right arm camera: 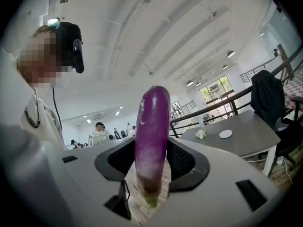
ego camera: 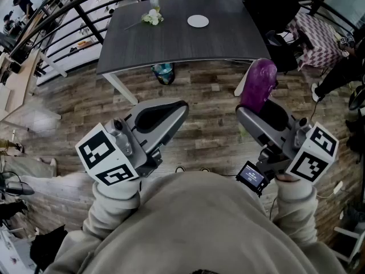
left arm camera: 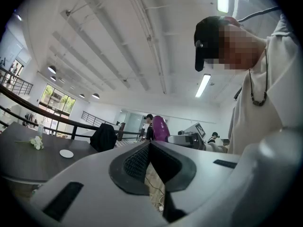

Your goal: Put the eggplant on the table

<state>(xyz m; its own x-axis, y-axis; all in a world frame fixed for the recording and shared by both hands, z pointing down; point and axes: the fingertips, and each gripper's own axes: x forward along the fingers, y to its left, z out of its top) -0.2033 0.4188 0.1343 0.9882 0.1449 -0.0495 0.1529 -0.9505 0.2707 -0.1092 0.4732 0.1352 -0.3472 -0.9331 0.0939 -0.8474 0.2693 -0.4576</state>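
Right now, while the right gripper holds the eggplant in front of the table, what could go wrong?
1. The right gripper pinches the eggplant near its stem end, and most of it stands free above the jaws; it may tilt or slip on the way.
2. The table carries a white plate and flowers near its far edge; setting the eggplant there could knock them.

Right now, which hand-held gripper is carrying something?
The right hand-held gripper: its jaws are clamped on the glossy purple eggplant. The left hand-held gripper has its jaws closed together with nothing between them.
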